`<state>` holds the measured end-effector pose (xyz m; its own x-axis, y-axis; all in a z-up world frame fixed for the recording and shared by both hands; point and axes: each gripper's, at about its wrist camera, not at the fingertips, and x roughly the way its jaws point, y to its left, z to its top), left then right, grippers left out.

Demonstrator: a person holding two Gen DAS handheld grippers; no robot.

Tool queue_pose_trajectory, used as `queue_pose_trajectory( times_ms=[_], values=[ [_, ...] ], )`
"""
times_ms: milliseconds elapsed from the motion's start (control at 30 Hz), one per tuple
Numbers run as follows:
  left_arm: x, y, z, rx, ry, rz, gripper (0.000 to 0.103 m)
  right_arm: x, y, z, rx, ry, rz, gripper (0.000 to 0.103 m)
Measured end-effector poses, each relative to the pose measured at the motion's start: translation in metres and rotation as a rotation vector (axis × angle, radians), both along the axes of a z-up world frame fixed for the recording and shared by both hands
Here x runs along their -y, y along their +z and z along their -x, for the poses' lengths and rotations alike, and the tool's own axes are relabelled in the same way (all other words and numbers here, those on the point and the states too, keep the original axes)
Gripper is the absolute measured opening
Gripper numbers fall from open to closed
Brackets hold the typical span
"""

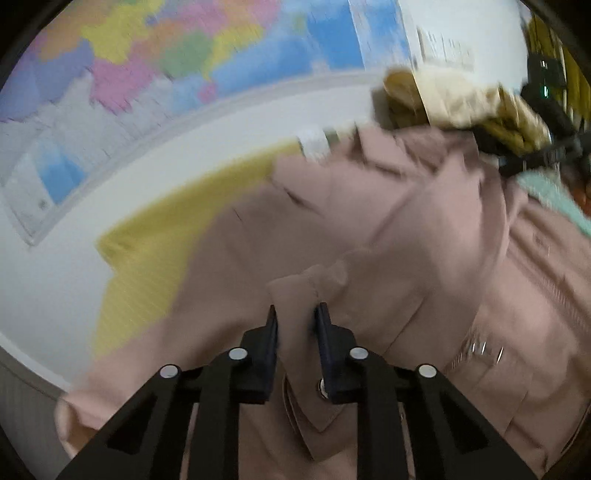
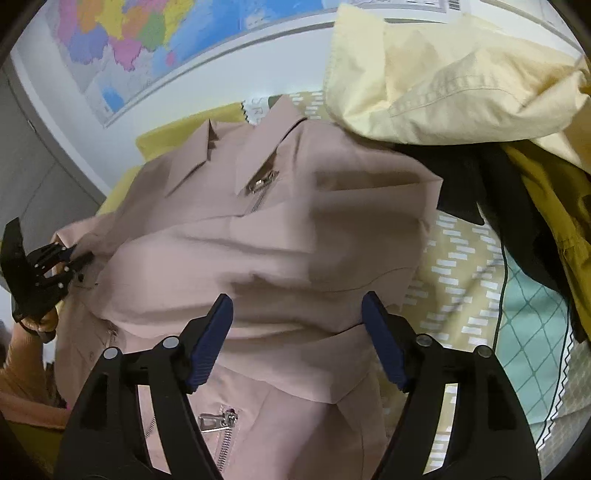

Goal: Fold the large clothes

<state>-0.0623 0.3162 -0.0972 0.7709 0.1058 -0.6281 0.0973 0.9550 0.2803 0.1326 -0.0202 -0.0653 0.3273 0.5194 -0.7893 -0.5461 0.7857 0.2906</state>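
Pink zip jacket (image 2: 280, 236), collar pointing away from both grippers, long axis running front-to-back; left gripper (image 1: 297, 314) fingers pinch its edge fabric, right gripper (image 2: 297, 306) fingers spread above its middle; no legible writing.

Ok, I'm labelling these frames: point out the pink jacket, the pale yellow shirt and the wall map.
pink jacket (image 2: 280, 236): right wrist view, chest panel.
pale yellow shirt (image 2: 436, 88): right wrist view, crumpled middle.
wall map (image 2: 147, 33): right wrist view, coloured regions.

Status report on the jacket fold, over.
Left gripper shut on pink jacket fabric. Right gripper open above it, gripping nothing. Pale yellow garment piled at jacket's far shoulder.
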Motion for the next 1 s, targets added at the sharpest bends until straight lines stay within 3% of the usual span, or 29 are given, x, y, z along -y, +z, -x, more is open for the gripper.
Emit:
queue_pose_trajectory(
  times_ms=[167,367,567,633,700,867,1000],
  values=[
    [-0.011,0.021,-0.019,0.060,0.061,-0.040,0.023,0.007,0.010,-0.008,0.032,-0.050,-0.040,0.072],
    [-0.048,-0.001,-0.073,-0.018,0.208,0.002,0.017,-0.007,0.011,-0.024,0.069,-0.086,-0.027,0.072],
    [-0.064,-0.012,-0.084,-0.055,0.249,0.051,0.017,-0.034,-0.009,-0.048,0.049,-0.074,0.039,0.072],
    [-0.065,-0.011,-0.081,-0.061,0.226,0.084,0.026,-0.040,-0.018,-0.056,0.039,-0.082,0.076,0.070],
    [-0.066,-0.007,-0.075,-0.051,0.224,0.089,0.044,-0.041,-0.023,-0.058,0.011,-0.095,0.088,0.069],
    [-0.079,0.020,-0.044,0.036,0.253,0.126,0.070,-0.043,-0.003,-0.039,0.056,-0.075,0.054,0.068],
    [-0.101,0.041,-0.011,0.097,0.339,0.128,0.074,-0.062,0.017,-0.011,0.102,0.018,0.022,0.071]
  ],
)
